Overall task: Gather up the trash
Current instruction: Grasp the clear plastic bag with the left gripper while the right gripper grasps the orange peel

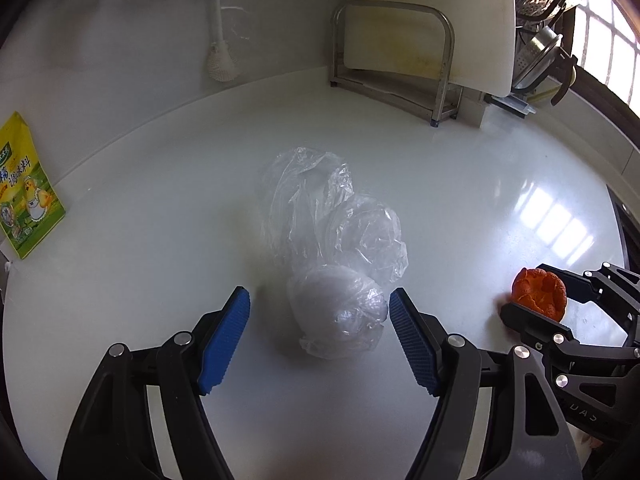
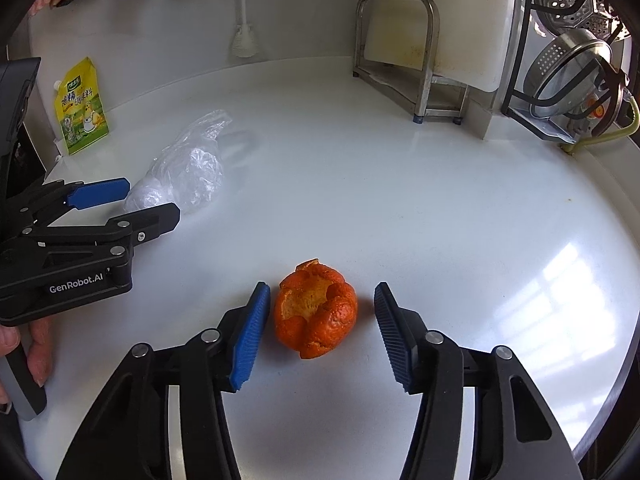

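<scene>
A crumpled clear plastic bag lies on the white counter. My left gripper is open, its blue pads on either side of the bag's near end, the right pad close to the plastic. An empty orange peel sits on the counter between the open pads of my right gripper, the left pad almost touching it. The peel and right gripper also show at the right of the left wrist view. The bag and left gripper show at the left of the right wrist view.
A yellow-green seasoning packet leans at the left wall. A metal rack with a white cutting board stands at the back. A dish rack with steel strainers is at the right. A blue-headed brush hangs on the wall.
</scene>
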Demonstrator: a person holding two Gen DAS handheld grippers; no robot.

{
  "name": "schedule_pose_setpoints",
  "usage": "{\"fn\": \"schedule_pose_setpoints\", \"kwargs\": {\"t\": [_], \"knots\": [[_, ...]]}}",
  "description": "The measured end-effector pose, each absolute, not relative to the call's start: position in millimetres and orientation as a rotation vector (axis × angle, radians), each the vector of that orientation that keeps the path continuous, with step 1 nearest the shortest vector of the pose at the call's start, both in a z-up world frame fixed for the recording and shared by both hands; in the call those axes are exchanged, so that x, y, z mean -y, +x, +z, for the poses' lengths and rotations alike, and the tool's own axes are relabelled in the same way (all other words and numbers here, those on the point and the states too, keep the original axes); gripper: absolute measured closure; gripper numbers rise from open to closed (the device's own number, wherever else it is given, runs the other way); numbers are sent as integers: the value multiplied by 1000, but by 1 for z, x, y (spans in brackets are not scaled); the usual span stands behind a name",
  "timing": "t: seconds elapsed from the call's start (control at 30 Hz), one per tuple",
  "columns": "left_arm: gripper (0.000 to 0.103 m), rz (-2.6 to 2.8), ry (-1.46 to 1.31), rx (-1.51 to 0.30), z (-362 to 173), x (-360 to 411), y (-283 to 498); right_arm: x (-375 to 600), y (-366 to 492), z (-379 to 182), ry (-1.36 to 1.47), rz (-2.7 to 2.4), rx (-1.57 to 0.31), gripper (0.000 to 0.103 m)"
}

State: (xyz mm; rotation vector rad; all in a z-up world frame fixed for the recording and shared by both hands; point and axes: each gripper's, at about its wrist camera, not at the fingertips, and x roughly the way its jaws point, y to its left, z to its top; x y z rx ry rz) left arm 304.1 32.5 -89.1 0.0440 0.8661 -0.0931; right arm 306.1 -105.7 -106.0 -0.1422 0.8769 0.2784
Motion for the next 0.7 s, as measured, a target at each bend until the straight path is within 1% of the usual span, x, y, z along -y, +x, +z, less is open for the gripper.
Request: {"fn": "schedule_pose_setpoints", "kwargs": {"t": [0.03,0.07,0.1,0.13,0.17,0.23,0.27,0.47,0.7], "knots": [[41,-98,32,-877,-91,-35,305,105,307,-106,-146,278,-878,58],[44,-100,28,-884,-92,-36,306,105,307,-105,-146,283,-879,67],[50,-101,32,-888,-93,-36,306,104,307,-105,-147,289,-879,70],[59,-103,32,-887,-93,-36,306,104,307,-105,-151,289,-877,73],[62,-103,35,-885,-92,-36,305,103,306,-104,-155,292,-875,76],[67,-108,33,-877,-92,-36,304,105,304,-102,-148,296,-868,80],[68,-112,29,-874,-91,-36,303,106,303,-101,-139,298,-864,82],[70,-137,15,-831,-80,-32,294,117,291,-90,-75,311,-816,84],[70,-154,-39,-808,-75,-39,288,117,275,-79,-61,325,-779,85]]}}
